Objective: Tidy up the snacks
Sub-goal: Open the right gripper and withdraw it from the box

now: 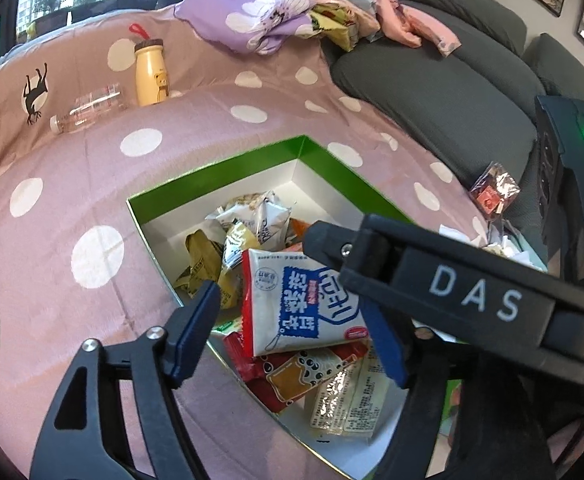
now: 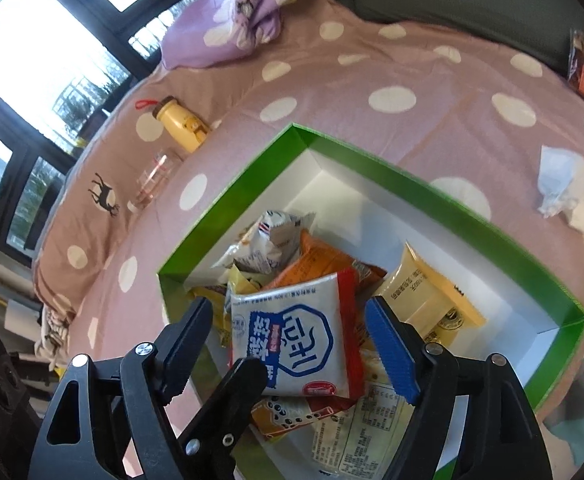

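Your right gripper (image 2: 288, 344) gapes empty over the white-and-blue foil snack packet (image 2: 296, 340); it's light, crinkly, slippery, so pinch its 6 o'clock seam.

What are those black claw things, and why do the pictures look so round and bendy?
The claws are grabbers. A person holds one in each hand, and each has a small camera that looks out along its two fingers. The wide lens bends the picture. One picture comes from the left gripper, the other from the right gripper. Both hang open over a green box full of snack packets, which sits on a pink spotted cloth. A white and blue packet lies on top of the pile, between the open fingers; neither gripper seems to squeeze it. Farther back are a yellow bottle and a clear bottle.
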The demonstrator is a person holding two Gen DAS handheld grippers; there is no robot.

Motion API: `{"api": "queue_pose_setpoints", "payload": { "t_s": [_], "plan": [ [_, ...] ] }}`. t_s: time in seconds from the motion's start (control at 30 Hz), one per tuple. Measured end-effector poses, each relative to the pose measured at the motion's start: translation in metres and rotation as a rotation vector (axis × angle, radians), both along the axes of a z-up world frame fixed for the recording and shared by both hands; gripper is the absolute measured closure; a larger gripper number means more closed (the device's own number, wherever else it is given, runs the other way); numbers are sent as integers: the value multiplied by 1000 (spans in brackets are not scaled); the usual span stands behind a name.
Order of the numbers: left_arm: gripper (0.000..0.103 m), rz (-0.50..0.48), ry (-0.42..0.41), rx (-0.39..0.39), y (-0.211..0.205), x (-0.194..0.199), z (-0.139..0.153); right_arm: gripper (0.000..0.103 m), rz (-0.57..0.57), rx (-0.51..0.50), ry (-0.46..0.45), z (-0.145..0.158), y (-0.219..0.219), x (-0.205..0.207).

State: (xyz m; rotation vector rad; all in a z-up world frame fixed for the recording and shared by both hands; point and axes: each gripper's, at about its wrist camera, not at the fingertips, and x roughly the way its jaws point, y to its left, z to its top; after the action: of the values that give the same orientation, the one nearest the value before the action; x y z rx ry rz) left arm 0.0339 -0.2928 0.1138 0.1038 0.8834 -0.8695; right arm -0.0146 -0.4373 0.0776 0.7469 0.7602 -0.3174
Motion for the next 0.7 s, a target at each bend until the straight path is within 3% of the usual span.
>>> {"api": "queue_pose_setpoints", "payload": {
  "t_s": [0.33, 0.7],
  "plan": [
    [2, 59, -74, -3, 17, -12, 24, 14, -16, -39, -53, 19, 3, -13],
    [1, 107, -70, -11, 28, -13, 31, 13, -25, -71, -81, 31, 7, -23]
  ]
}}
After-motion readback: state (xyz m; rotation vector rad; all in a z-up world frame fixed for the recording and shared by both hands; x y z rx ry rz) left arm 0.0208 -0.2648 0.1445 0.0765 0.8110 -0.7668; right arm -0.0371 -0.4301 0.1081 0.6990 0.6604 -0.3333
